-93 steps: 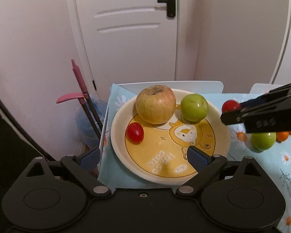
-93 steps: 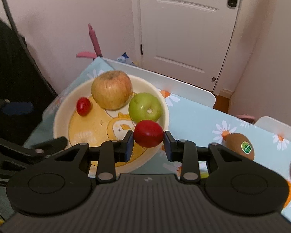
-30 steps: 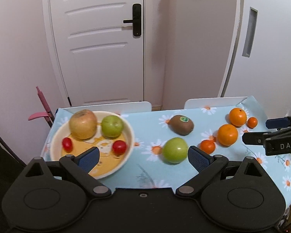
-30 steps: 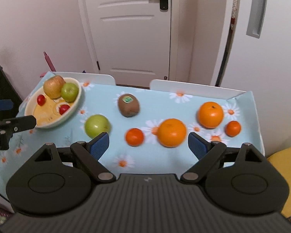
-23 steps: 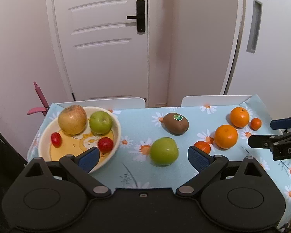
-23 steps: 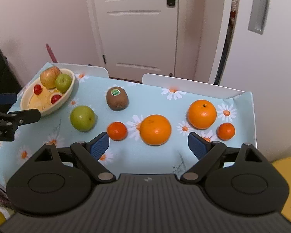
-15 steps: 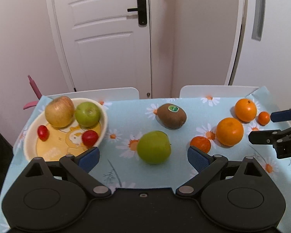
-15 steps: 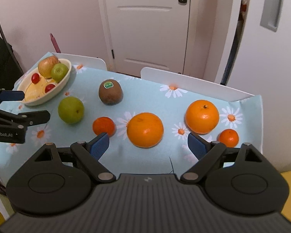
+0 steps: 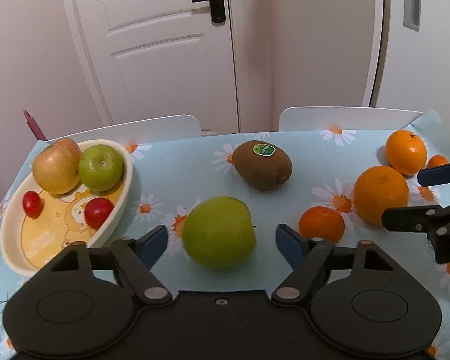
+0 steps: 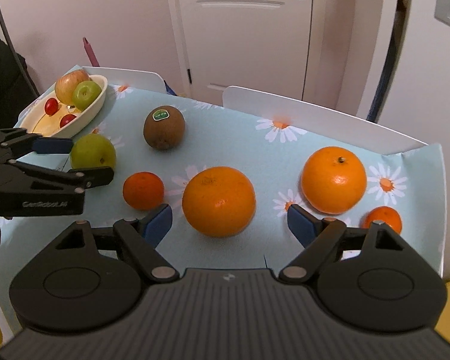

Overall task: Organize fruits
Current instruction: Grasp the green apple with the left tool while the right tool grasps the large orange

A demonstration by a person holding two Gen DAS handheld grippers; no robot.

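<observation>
Green apple between closing left gripper jaws, untouched, big orange between closing right gripper jaws

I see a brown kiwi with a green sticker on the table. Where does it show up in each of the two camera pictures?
Left wrist view: the kiwi lies just right of centre, beyond the loose green apple.
Right wrist view: the kiwi lies upper left of centre, right of the same green apple.
Shared landmark: the bowl of fruit, left of the kiwi in both.
</observation>
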